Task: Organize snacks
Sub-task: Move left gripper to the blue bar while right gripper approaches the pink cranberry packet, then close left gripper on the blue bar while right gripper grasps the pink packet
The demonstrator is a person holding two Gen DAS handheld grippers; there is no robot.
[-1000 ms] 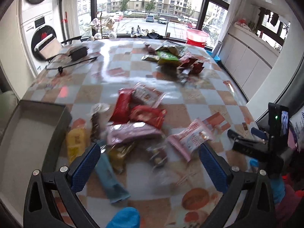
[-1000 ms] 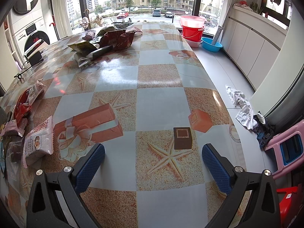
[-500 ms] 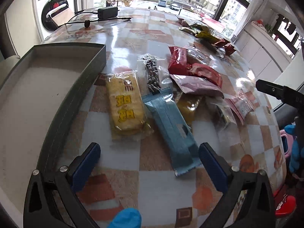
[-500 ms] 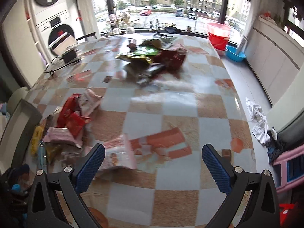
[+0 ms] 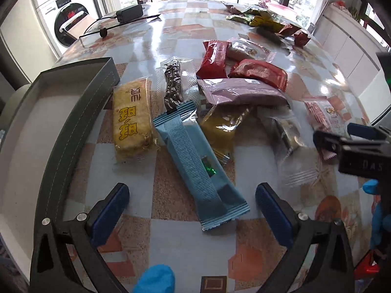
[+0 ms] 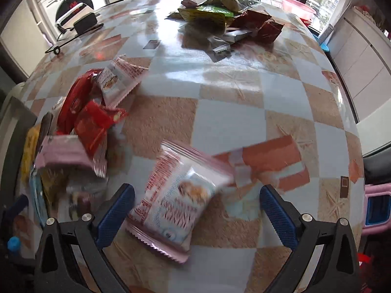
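A table (image 5: 185, 251) with a checkered orange-and-blue cloth fills both views. At its left edge sits a shallow grey tray (image 5: 80, 112) with a pale inside. Far back on the table lies a pile of green, yellow and dark red bags (image 6: 220, 17), well apart from the nearer snacks, and a black power adapter (image 5: 129, 13) with its cable rests near the back left corner.

The near cluster of snacks lies just beside the tray. A long blue wrapper (image 5: 198, 163) lies slanted, its lower end between the fingers of the left gripper (image 5: 193, 212), which hovers spread wide with nothing held. Beside it sits a yellow rice cracker pack (image 5: 132, 119), close to the tray wall. Behind these lie a pink packet (image 5: 242, 92), two red packets (image 5: 215, 58), a dark bar in clear wrap (image 5: 173, 85) and an amber clear pouch (image 5: 222, 124).

The right gripper (image 6: 195, 210) is also spread wide, and a white and pink cookie packet (image 6: 178, 197) lies on the cloth between its fingers, apart from the cluster; the picture is blurred there, so I cannot tell whether the left finger touches it.
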